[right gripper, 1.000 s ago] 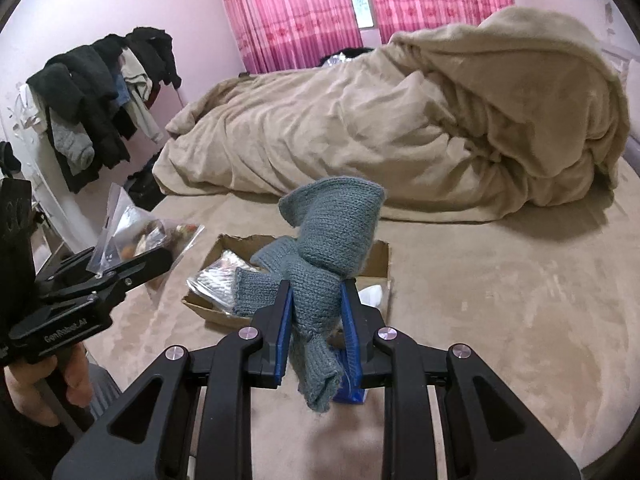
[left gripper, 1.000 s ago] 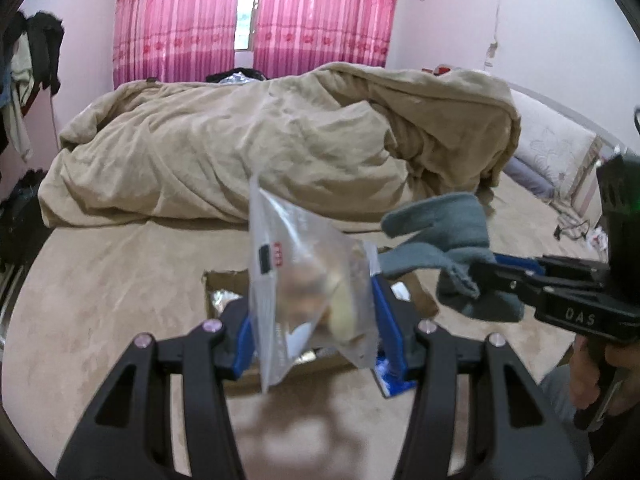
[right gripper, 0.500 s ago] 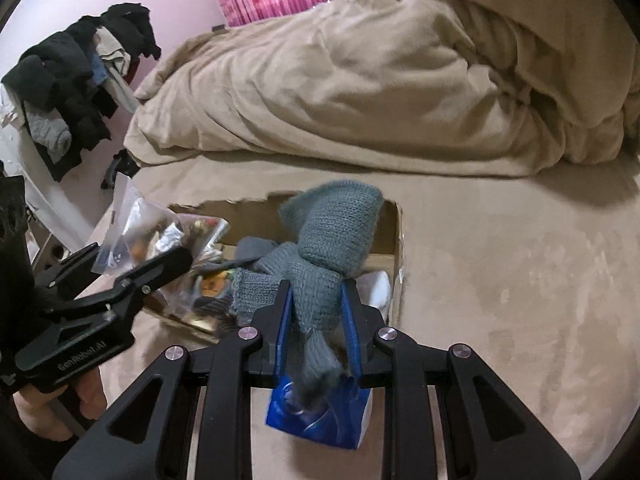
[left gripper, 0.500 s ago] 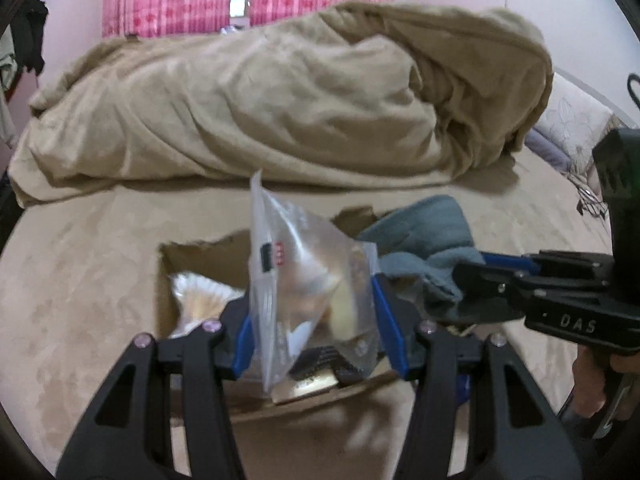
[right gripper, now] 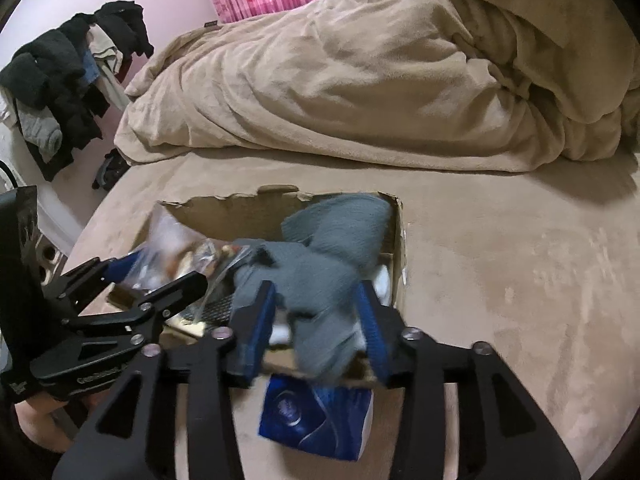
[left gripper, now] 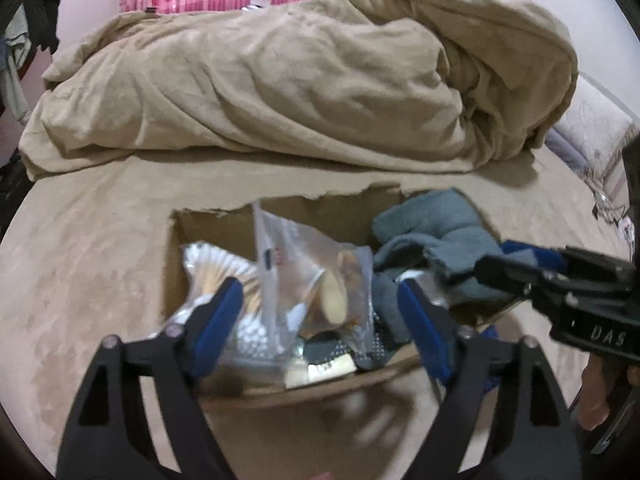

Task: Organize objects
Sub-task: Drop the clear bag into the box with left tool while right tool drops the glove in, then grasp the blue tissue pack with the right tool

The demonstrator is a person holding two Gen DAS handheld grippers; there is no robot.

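Observation:
An open cardboard box point(left gripper: 280, 206) point(right gripper: 396, 240) sits on the tan bed cover. My left gripper point(left gripper: 320, 312) is open over the box, and a clear plastic bag of snacks point(left gripper: 308, 276) point(right gripper: 176, 252) stands between its spread fingers, apart from both pads. My right gripper point(right gripper: 316, 320) is open over the box's right side, and a grey knitted garment point(right gripper: 320, 256) point(left gripper: 436, 236) slumps between its fingers into the box. The box also holds a silvery packet point(left gripper: 212, 268) and dark items.
A blue and white packet point(right gripper: 316, 416) lies on the bed against the box's near wall. A heaped tan duvet point(left gripper: 300, 80) fills the far bed. Dark clothes point(right gripper: 64, 80) hang at the left. A pillow point(left gripper: 592, 132) lies at the right.
Both grippers moved down over the box and opened. The snack bag and the grey garment are no longer clamped and have dropped towards the box.

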